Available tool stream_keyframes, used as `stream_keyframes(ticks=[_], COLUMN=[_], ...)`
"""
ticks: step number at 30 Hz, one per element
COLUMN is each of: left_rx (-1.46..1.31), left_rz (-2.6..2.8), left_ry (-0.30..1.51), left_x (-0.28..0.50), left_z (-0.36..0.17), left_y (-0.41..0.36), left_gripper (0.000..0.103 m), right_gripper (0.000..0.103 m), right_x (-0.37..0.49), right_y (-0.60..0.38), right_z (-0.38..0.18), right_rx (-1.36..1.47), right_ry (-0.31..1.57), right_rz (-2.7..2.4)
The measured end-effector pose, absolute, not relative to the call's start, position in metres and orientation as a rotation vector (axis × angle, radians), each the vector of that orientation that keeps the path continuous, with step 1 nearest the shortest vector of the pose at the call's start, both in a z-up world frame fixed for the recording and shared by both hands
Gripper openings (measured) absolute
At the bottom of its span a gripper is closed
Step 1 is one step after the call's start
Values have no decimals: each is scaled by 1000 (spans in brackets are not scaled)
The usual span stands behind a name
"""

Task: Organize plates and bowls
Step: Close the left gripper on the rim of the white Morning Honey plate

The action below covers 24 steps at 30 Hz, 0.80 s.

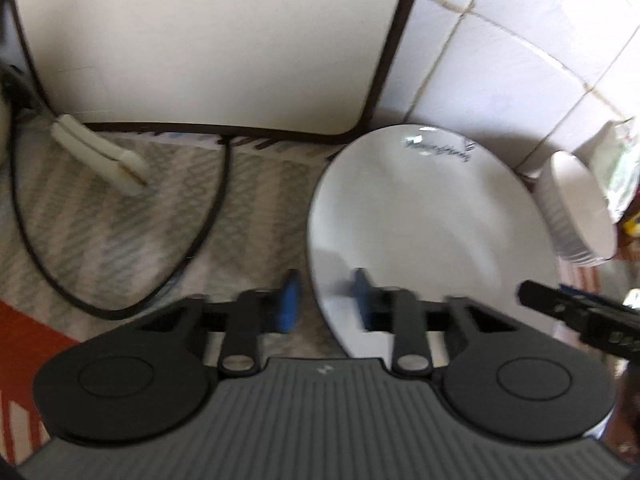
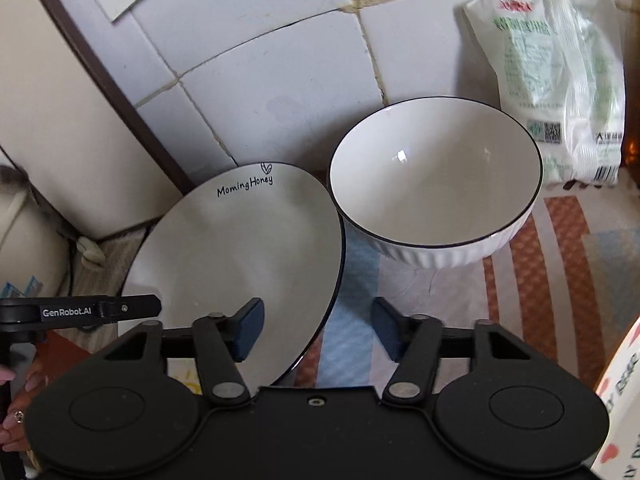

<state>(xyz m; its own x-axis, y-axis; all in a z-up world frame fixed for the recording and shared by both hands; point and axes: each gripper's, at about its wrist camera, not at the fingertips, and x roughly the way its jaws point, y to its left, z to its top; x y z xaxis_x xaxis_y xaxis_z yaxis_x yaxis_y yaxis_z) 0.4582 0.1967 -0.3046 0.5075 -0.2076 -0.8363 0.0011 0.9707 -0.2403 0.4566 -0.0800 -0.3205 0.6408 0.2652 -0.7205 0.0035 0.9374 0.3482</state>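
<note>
A white plate [image 2: 236,248] with a dark rim and "Morning Honey" lettering lies on the patterned cloth; it also shows in the left wrist view [image 1: 432,232]. A white ribbed bowl [image 2: 436,184] with a dark rim stands upright just right of it, also seen at the right in the left wrist view [image 1: 576,208]. My left gripper [image 1: 326,304] is open, its jaws straddling the plate's left rim. My right gripper [image 2: 318,330] is open, its jaws straddling the plate's right rim. The left gripper's finger [image 2: 100,310] shows at the plate's left edge.
A cream appliance [image 1: 208,40] with a dark edge stands behind the cloth, with a black cord [image 1: 208,216] and a white plug [image 1: 100,152]. A tiled wall [image 2: 260,60] is behind the dishes. A plastic bag [image 2: 556,76] leans at the right. A box [image 2: 624,392] is at the near right.
</note>
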Motion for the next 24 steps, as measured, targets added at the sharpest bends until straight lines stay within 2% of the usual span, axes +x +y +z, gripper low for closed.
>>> stream_keyframes(ticks=[1, 2, 3, 10, 16, 24], left_rx=[-220, -213, -209, -243, -216, -157], left_rz=[-119, -116, -115, -121, -135, -158], left_ry=[1033, 1030, 1027, 1007, 982, 974], left_x=[459, 459, 458, 456, 456, 456], left_z=[-305, -304, -304, -304, -306, -301], left_y=[196, 195, 194, 197, 197, 192], left_gripper=[19, 19, 19, 20, 22, 23], right_gripper=[45, 29, 20, 20, 25, 21], right_x=[457, 457, 457, 463, 469, 471], right_y=[-80, -80, -80, -76, -69, -76], right_z=[-322, -323, -324, -326, -327, -323], right_rx=[338, 337, 334, 348, 315, 389], right_ry=[867, 871, 876, 887, 891, 905], right_rz=[156, 156, 159, 150, 152, 118])
